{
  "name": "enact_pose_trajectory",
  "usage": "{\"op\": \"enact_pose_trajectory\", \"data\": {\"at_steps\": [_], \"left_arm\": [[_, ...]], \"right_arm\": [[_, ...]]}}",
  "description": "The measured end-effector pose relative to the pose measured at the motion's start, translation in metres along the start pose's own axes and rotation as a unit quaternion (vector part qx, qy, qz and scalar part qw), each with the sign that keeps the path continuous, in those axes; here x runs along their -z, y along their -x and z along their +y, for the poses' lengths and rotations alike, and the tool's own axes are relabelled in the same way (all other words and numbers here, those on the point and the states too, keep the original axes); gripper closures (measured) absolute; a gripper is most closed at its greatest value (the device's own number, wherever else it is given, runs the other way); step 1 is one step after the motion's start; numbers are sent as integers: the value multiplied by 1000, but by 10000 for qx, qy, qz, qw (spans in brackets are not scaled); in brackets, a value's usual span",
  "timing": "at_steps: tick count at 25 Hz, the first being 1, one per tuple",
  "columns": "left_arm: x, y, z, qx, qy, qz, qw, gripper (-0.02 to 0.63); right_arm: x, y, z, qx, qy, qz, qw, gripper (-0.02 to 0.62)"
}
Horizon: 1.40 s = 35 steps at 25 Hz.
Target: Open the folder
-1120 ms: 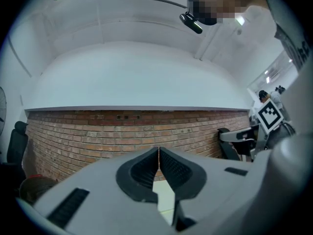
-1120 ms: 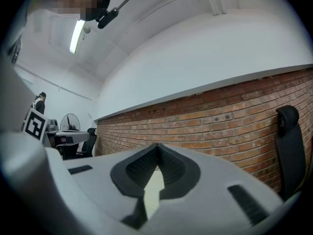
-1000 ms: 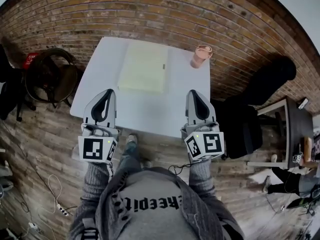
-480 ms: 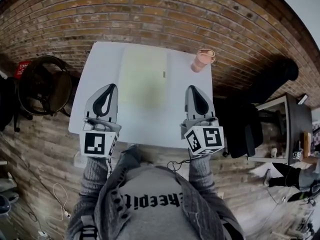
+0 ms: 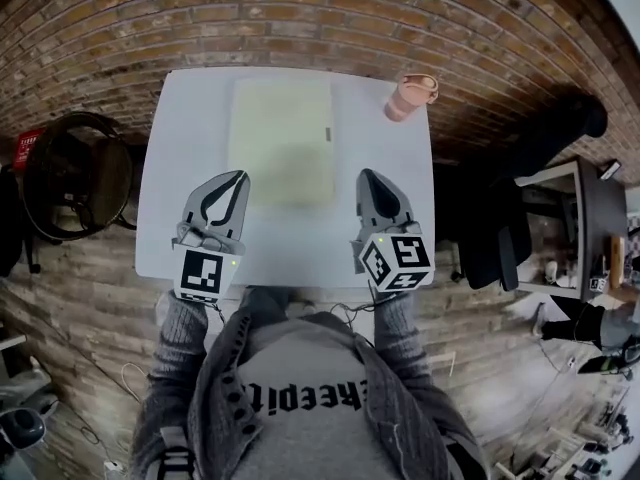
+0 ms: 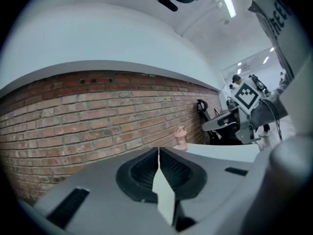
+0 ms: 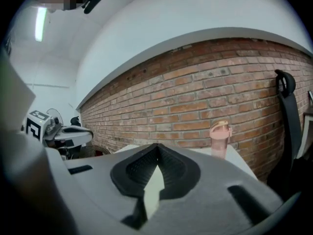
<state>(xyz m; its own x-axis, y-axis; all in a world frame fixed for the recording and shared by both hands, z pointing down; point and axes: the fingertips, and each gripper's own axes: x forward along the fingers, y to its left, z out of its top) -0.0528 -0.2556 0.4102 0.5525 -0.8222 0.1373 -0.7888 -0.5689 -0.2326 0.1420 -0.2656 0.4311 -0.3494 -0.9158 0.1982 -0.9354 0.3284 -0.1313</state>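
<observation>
A pale yellow-green folder (image 5: 281, 138) lies closed and flat on the far half of the white table (image 5: 180, 138), a small dark clasp at its right edge. My left gripper (image 5: 240, 176) hovers over the table just short of the folder's near left corner, jaws shut and empty. My right gripper (image 5: 364, 175) hangs beside the folder's near right corner, likewise shut with nothing in it. In the left gripper view my jaws (image 6: 158, 150) meet in a thin line; the right gripper (image 7: 157, 146) looks the same. The folder is hidden behind the jaws in both gripper views.
A pink bottle (image 5: 408, 94) stands at the table's far right corner, also seen as a pink bottle (image 7: 219, 139) before the brick wall. A round dark chair (image 5: 75, 173) sits left of the table, a black chair (image 5: 500, 238) to the right. Brick floor surrounds it.
Both grippers have moved forward and down over the table, from its near edge to the folder's near corners. The jaws stayed shut.
</observation>
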Motion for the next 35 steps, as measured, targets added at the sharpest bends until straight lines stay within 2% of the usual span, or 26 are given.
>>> {"op": "enact_pose_trajectory", "data": {"at_steps": [6,12,22,27,29,30,31,32,35], "left_arm": [[48,-17,-24,661,-724,558,9936,595],[78,-23,-40,992,-1106,850,9852,595],[100,-24,-52,1164,-1636,1139,9730,594],[110,-22,-58,1247,-1843,1250,9669,594],[114,-21,-62,1324,-2007,1303,9619,589],[116,-21,-64,1382,-2096,1342,9586,565],[119,-20,-66,1442,-2190,1392,9549,514],[122,-20,-68,1487,-2296,1444,9509,498],[131,-19,-70,1493,-2727,1596,9370,491]], "right_arm": [[62,-18,-12,144,-384,685,9968,591],[112,-29,-14,136,-577,1317,9895,591],[162,-40,-15,40,-612,2044,9770,591],[166,-40,-14,18,-579,2110,9758,591],[166,-41,-14,12,-522,2138,9755,591],[166,-41,-14,15,-513,2151,9752,591],[167,-41,-14,17,-515,2160,9750,591],[167,-41,-14,18,-519,2166,9749,591],[166,-41,-14,18,-510,2180,9746,591]]}}
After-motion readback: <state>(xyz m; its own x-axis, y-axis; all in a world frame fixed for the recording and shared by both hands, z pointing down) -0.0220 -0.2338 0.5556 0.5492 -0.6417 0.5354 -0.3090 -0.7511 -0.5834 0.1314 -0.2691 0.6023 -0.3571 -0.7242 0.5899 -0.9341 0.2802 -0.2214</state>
